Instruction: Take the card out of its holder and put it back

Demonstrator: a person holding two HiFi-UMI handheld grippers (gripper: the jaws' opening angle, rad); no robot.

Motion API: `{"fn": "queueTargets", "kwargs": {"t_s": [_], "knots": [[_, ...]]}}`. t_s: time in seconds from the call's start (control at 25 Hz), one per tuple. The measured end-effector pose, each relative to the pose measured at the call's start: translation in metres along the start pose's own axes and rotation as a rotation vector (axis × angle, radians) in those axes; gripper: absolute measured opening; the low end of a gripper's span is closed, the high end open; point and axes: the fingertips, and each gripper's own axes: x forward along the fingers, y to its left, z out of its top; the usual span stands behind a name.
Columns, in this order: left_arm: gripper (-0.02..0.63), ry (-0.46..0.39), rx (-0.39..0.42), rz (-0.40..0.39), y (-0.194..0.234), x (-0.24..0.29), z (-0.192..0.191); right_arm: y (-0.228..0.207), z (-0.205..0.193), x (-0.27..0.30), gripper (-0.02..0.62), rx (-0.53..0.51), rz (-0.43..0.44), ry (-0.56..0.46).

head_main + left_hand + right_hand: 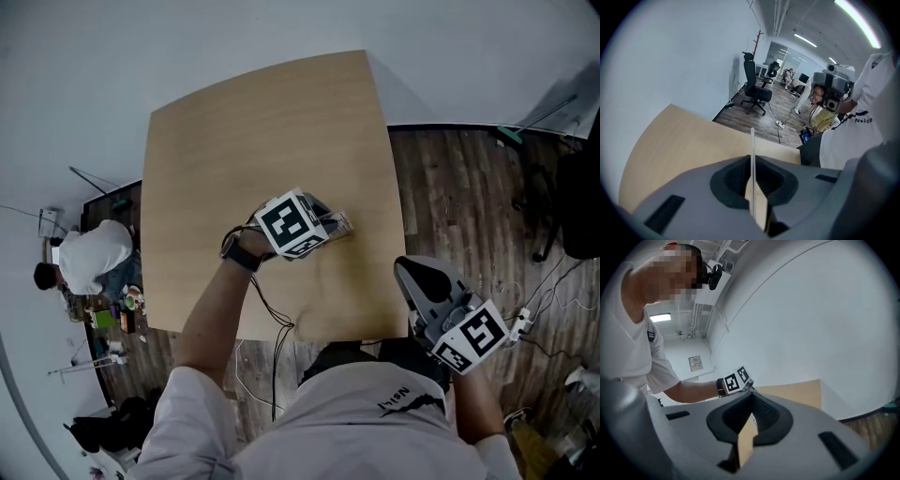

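Card holder (752, 140) clamped edge-on between left gripper (752, 164) jaws.

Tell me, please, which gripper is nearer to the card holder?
Left. The left gripper is shut on the card holder above the table; the right gripper, shut, hangs off the table's near edge, apart from it.

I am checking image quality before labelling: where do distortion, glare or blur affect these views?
Head view: fisheye bows the table edges, light even. Left gripper view: dark round vignette, ceiling lamp glares, card holder edge is sharp. Right gripper view: near jaws soft, wall evenly bright.
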Motion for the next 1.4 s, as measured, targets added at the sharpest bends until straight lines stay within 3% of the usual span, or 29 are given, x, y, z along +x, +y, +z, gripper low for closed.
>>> {"fn": "queueTargets", "kwargs": {"t_s": [0.4,1.4], "knots": [[0.026,0.083,0.023,-0.016,0.019,0.048,-0.029,-0.023,-0.019,0.000,0.014,0.039,-0.024,0.040],[0.028,0.035,-0.023,-0.025,0.027,0.078,-0.052,-0.028,-0.031,0.006,0.014,0.052,-0.035,0.072]]}}
